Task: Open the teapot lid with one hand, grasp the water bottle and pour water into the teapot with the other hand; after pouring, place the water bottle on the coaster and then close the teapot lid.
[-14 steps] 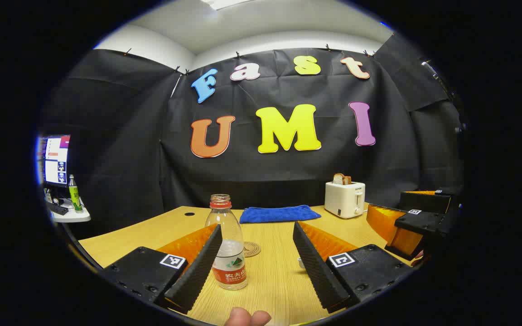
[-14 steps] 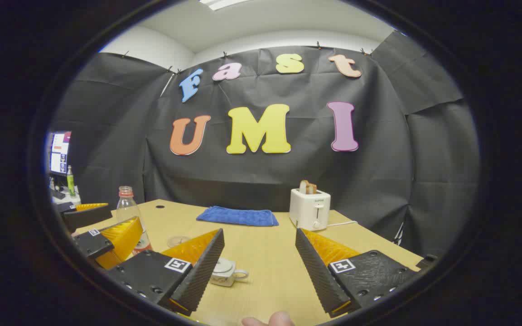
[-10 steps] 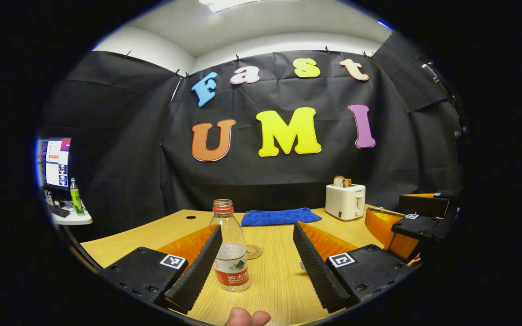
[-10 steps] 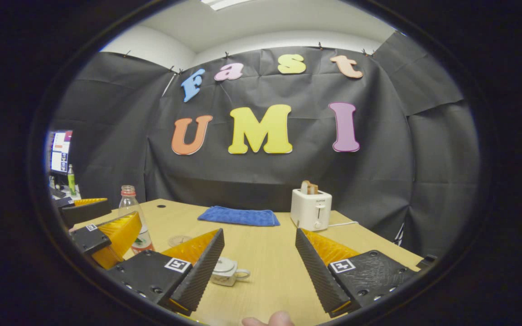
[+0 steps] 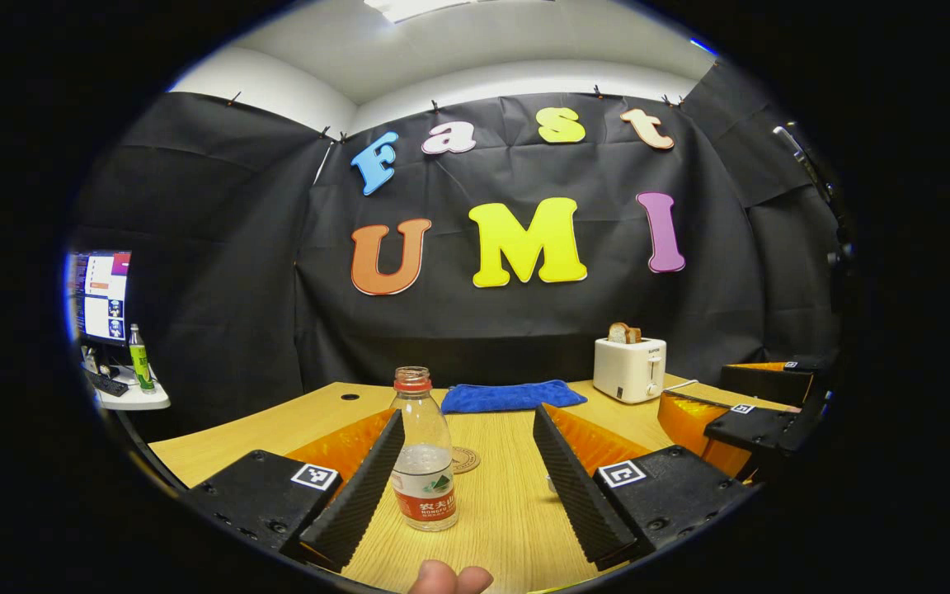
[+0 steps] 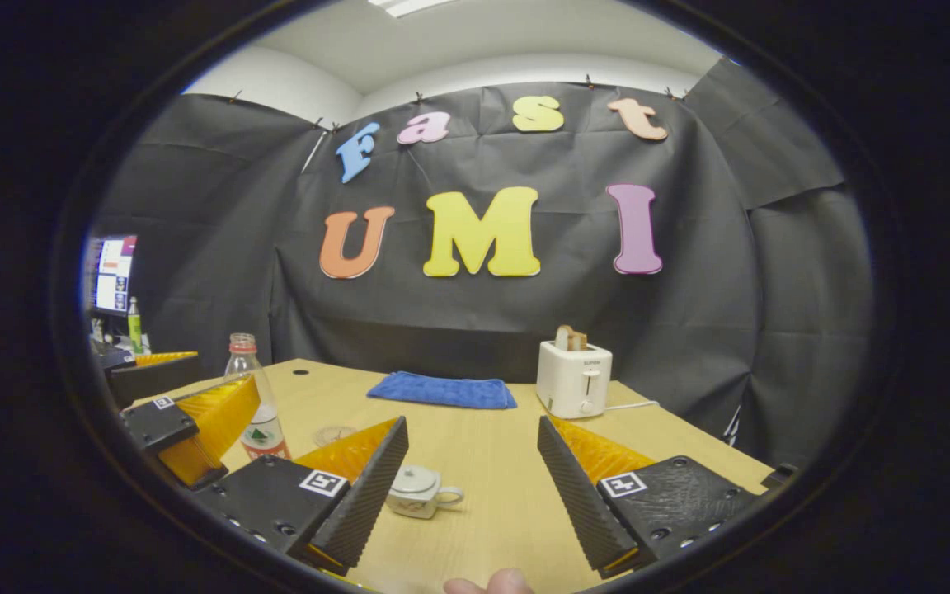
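In the left gripper view, a clear uncapped water bottle [image 5: 425,466] with a red label stands on the wooden table, just inside the left finger of my open left gripper [image 5: 467,417] and touching neither finger. A round coaster [image 5: 465,459] lies behind it. Part of the teapot [image 5: 551,483] peeks out beside the right finger. In the right gripper view, the small white teapot [image 6: 416,490], lid on, sits by the left finger of my open right gripper [image 6: 472,426]. The bottle [image 6: 263,431], the coaster [image 6: 333,433] and my left gripper [image 6: 215,373] are at the left there.
A folded blue towel [image 6: 442,389] and a white toaster [image 6: 574,379] holding bread stand at the back of the table [image 6: 491,495]. A monitor [image 6: 112,276] and a green bottle [image 5: 139,359] are on a side desk at the left. My right gripper [image 5: 710,394] is at the right.
Both grippers have drifted a little. The bottle sits slightly further right between the left fingers, and more of the teapot shows beside the right gripper's left finger. Both stay open.
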Tool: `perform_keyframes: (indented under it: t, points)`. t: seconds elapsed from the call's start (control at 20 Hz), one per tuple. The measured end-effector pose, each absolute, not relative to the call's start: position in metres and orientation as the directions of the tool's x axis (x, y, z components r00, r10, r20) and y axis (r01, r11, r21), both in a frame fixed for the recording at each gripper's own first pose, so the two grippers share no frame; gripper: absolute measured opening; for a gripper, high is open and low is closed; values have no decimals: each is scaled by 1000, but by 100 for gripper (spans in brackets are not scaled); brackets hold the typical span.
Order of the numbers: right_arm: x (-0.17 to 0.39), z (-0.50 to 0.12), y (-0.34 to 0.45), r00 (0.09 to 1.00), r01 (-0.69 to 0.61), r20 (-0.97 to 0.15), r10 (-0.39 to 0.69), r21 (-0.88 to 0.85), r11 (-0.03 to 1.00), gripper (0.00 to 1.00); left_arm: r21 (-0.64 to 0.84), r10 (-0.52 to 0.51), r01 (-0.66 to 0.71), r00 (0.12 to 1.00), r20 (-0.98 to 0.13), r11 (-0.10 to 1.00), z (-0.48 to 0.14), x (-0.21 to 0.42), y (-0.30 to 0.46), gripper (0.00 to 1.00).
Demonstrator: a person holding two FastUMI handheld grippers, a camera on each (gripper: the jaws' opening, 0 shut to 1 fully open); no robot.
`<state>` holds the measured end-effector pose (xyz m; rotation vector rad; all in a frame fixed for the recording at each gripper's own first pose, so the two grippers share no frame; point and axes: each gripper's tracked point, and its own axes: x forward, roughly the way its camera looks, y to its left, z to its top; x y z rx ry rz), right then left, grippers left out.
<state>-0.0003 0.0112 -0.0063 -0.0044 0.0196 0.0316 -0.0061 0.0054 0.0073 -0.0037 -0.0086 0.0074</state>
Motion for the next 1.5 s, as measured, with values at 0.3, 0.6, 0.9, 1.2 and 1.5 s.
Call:
perform_keyframes:
  t: [0.3,0.6,0.9,1.2,1.5]
  points:
    - [1,-12,17,998,-50,-36,50,-9,999,95,-1,6,-6,1000,4,1000,8,-7,4,98]
    - [9,-28,21,995,-60,-76,60,-5,998,95,5,13,-13,1000,-2,1000,10,-8,10,99]
    - [31,-52,41,986,-104,-131,104,4,995,95,18,34,-34,999,-6,999,18,-14,22,98]
    - [67,-79,62,972,-149,-186,143,-19,989,95,14,67,-67,998,-21,998,16,-11,39,98]
    - [87,-95,75,960,-177,-229,163,-42,983,88,-11,90,-90,995,-43,996,11,-6,56,98]
